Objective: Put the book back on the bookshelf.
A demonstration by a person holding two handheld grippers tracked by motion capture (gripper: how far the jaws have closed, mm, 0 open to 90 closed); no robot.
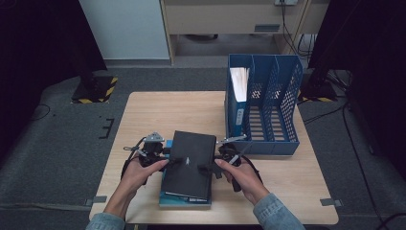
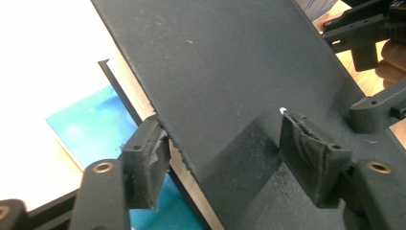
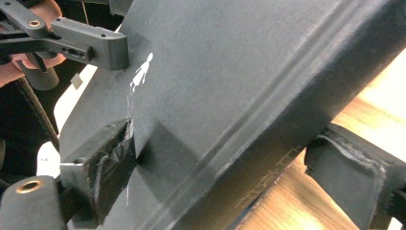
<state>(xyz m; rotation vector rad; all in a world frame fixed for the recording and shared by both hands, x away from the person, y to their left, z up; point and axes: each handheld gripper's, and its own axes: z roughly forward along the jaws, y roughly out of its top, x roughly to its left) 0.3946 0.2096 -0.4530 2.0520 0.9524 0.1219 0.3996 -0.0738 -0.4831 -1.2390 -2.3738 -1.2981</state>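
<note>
A black hardcover book [image 1: 189, 163] lies on top of a blue book [image 1: 184, 199] near the front of the wooden table [image 1: 158, 110]. My left gripper [image 1: 174, 161] is shut on the black book's left edge: in the left gripper view [image 2: 230, 153] one pad sits on the cover and the other under the page edge, lifted off the blue book [image 2: 91, 129]. My right gripper [image 1: 206, 167] straddles the spine side. In the right gripper view [image 3: 230, 167] one pad rests on the cover [image 3: 249, 72], while the other stands just off the spine.
A blue mesh file organizer [image 1: 268, 105] stands at the back right of the table, with a white-paged folder [image 1: 238, 84] upright in its left slot. Dark floor, cables and stand bases surround the table. The table's left half is bare wood.
</note>
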